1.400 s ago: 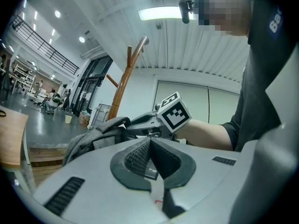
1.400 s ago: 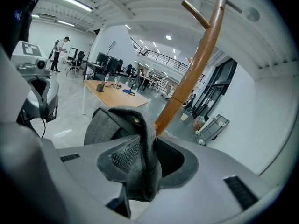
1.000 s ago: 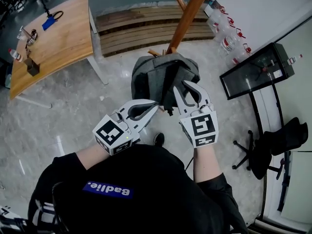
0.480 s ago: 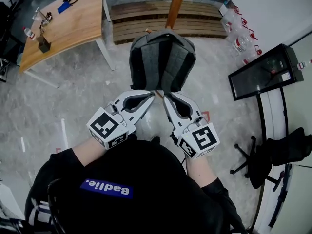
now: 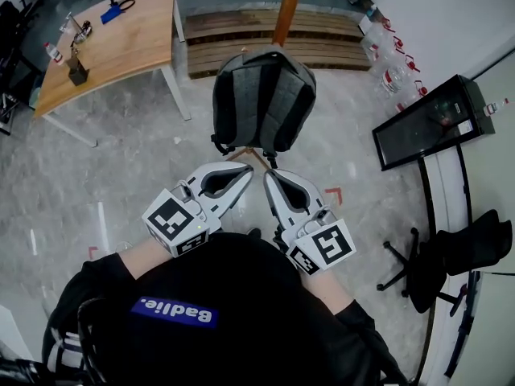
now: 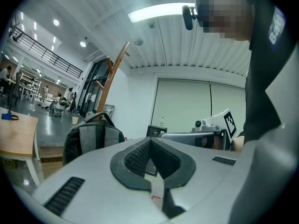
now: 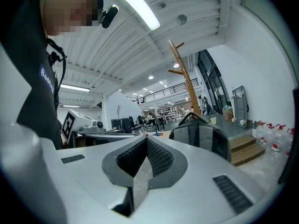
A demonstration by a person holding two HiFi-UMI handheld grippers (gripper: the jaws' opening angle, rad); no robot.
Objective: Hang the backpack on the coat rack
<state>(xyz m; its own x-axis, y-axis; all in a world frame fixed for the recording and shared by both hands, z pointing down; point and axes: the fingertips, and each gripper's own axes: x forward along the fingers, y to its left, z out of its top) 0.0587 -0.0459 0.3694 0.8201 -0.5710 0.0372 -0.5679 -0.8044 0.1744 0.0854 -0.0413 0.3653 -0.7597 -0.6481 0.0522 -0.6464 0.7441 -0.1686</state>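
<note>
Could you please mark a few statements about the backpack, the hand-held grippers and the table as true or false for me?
1. The backpack touches neither hand-held gripper. True.
2. The left hand-held gripper is shut on a strap. False: its jaws are together on nothing.
3. The right hand-held gripper has its jaws wide apart. False: they are together and empty.
4. A wooden table stands left of the backpack in the head view. True.
5. The backpack lies on the table. False: it hangs at the coat rack.
</note>
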